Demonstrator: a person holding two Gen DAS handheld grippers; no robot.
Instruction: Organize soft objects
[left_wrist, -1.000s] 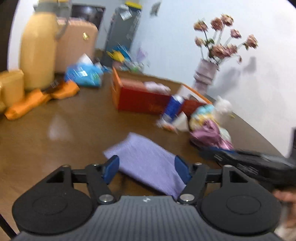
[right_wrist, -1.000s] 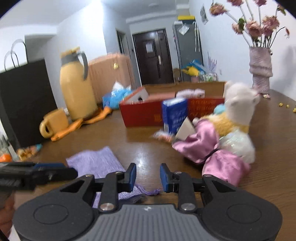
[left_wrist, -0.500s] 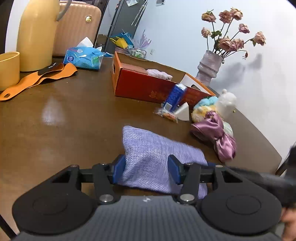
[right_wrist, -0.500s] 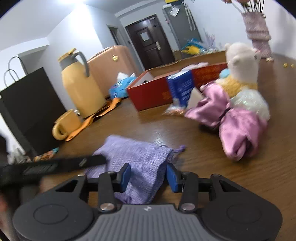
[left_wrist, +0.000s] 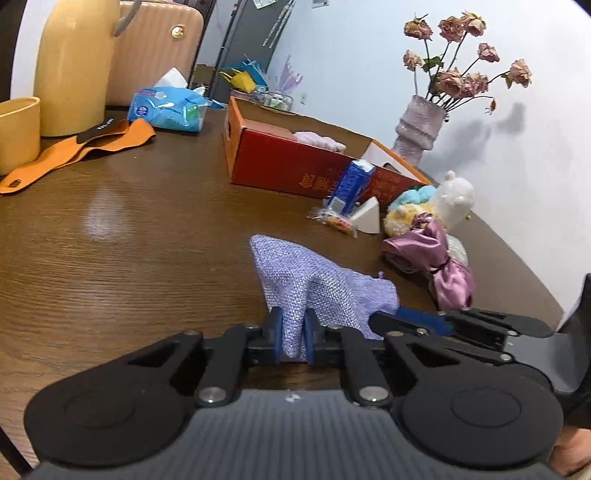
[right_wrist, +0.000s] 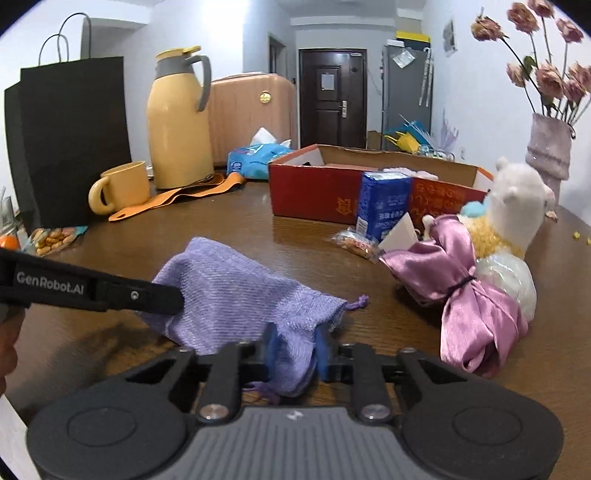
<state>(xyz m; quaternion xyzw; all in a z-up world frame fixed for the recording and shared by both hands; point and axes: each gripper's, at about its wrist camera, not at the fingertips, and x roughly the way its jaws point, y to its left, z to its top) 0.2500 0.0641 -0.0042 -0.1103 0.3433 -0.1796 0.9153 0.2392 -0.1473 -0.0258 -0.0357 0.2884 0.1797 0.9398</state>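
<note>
1. Left tool (left_wrist: 293, 341): clenched on the near edge of the purple knit pouch (left_wrist: 314, 288), cloth bunched between the blue pads. The jaws have just been closing, and the fabric is plainly pinched between them now.
2. Right tool (right_wrist: 295, 352): same deal at the drawstring end of the pouch, pads squeezed onto a fold of it, having just been closing too. So the pouch is gripped at two spots, one per tool.
3. The pouch is seen humped up off the desk (left_wrist: 129, 240) between the grips, on the near side of the red box (right_wrist: 314, 192) and well apart from it.
4. Step in hand, as a guess: the grab is done, and the lift or the fold hasn't been started yet.
5. Next move, probably: the pouch gets raised by both tools together and carried over to the red box, where something pale and soft is already seen inside. Both grips need to be kept even so the cloth isn't stretched or dropped from one side.
6. Worth minding: the blue carton (right_wrist: 384, 206) and the snack packet (right_wrist: 356, 243) stand right in front of the red box, and the plush toy (right_wrist: 509, 221) with its pink satin cloth (right_wrist: 461, 291) sits beside that, so the carry should be kept high enough to clear them.
</note>
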